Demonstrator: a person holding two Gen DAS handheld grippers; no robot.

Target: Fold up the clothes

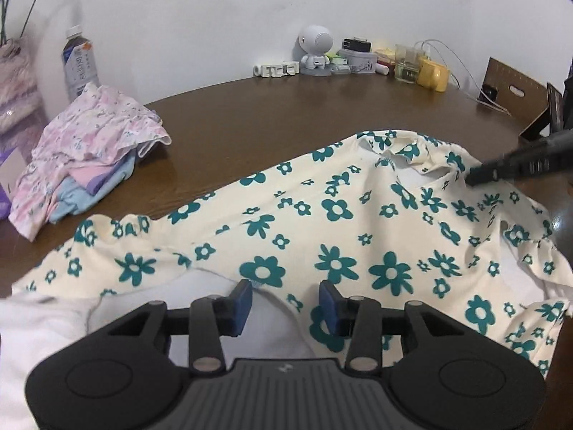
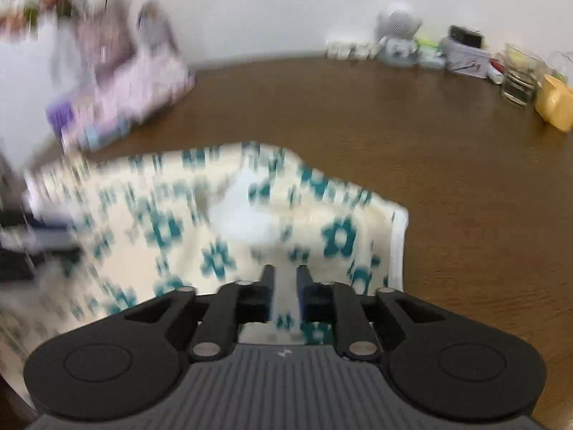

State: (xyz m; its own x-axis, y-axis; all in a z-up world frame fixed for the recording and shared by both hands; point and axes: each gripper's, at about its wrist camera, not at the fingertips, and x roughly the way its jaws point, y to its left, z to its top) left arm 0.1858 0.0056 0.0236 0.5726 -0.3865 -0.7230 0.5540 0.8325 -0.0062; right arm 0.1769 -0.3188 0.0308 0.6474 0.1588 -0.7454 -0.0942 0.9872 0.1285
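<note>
While the right hand-held gripper (image 2: pixel 284 286) pinches the floral garment (image 1: pixel 322 222), the left hand-held gripper (image 1: pixel 285 297) gapes above it

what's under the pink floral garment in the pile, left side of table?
Beneath the pink floral garment a lilac piece and a light blue piece stick out at the front edge. How far they extend underneath, or whether more lies beneath, is covered.

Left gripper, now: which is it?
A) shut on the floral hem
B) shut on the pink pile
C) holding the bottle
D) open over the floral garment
D: the left gripper has its blue pads wide apart, nothing between them, over the floral garment.
</note>
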